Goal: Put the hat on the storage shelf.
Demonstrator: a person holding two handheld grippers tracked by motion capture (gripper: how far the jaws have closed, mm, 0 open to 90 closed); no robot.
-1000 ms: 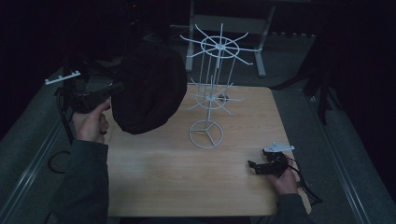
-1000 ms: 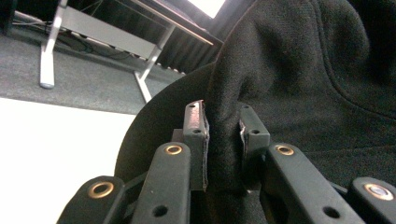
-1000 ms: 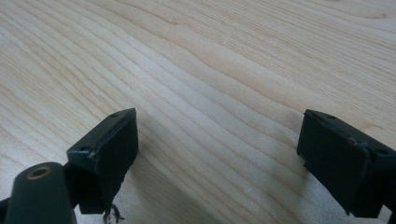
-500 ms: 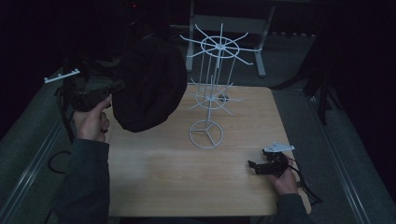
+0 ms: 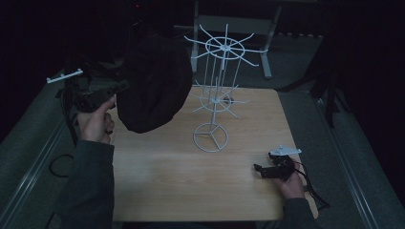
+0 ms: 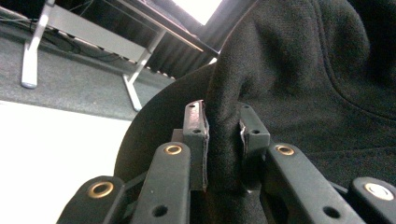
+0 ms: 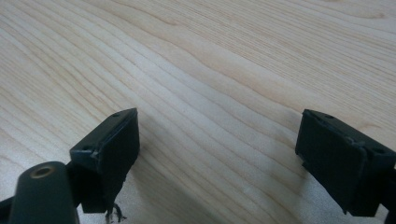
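Observation:
A black cap [image 5: 153, 86] hangs in the air over the table's far left corner, beside a white wire display rack [image 5: 216, 95]. My left gripper [image 5: 112, 88] is shut on a fold of the cap; in the left gripper view the black fabric [image 6: 224, 140] is pinched between both pads [image 6: 198, 126]. The rack has two tiers of spokes and a ring base [image 5: 210, 137] on the wooden table [image 5: 191, 186]. My right gripper [image 5: 260, 169] rests low at the table's near right, jaws wide open over bare wood [image 7: 219, 93], nothing between them.
Behind the table stands a grey metal frame [image 5: 248, 28] on the dark carpet. A cable [image 5: 313, 191] trails from the right gripper past the table's right edge. Grey floor rails run along both sides of the table.

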